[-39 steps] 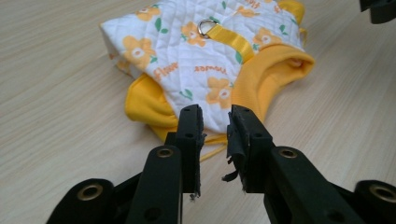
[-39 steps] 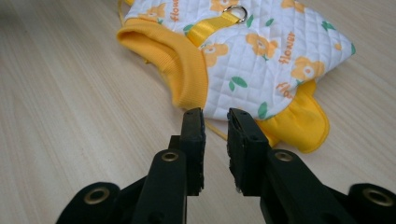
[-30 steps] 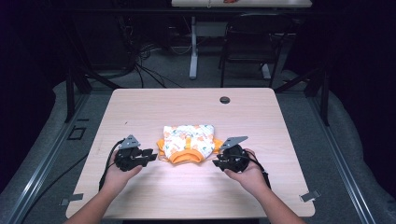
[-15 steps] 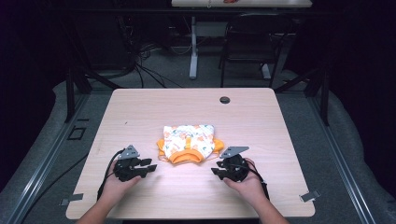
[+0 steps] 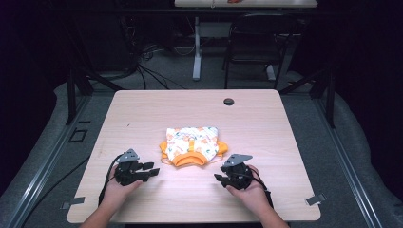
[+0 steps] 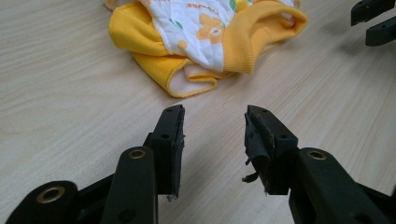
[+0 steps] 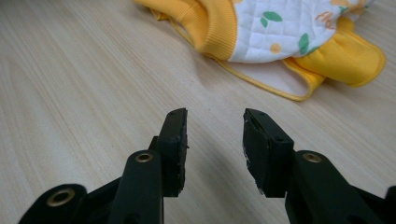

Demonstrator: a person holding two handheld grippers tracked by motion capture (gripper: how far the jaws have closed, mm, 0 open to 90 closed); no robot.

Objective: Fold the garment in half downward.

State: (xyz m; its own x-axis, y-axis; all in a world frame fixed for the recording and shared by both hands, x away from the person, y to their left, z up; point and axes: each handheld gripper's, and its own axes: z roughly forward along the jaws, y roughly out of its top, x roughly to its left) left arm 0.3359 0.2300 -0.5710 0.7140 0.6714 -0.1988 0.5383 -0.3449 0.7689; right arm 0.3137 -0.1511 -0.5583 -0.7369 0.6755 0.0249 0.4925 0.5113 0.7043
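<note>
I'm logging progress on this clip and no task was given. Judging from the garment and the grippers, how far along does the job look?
Done, it seems: the yellow and white garment lies folded into a compact bundle mid-table. In hand: nothing; the left gripper and right gripper are both open, resting on bare wood short of the cloth. Left: apparently little, perhaps tidying the yellow edge sticking out at the near side, though without a stated goal I can't be sure.

Bare table (image 5: 266, 123) surrounds the folded garment (image 5: 192, 145), the sole obstacle, centred.
</note>
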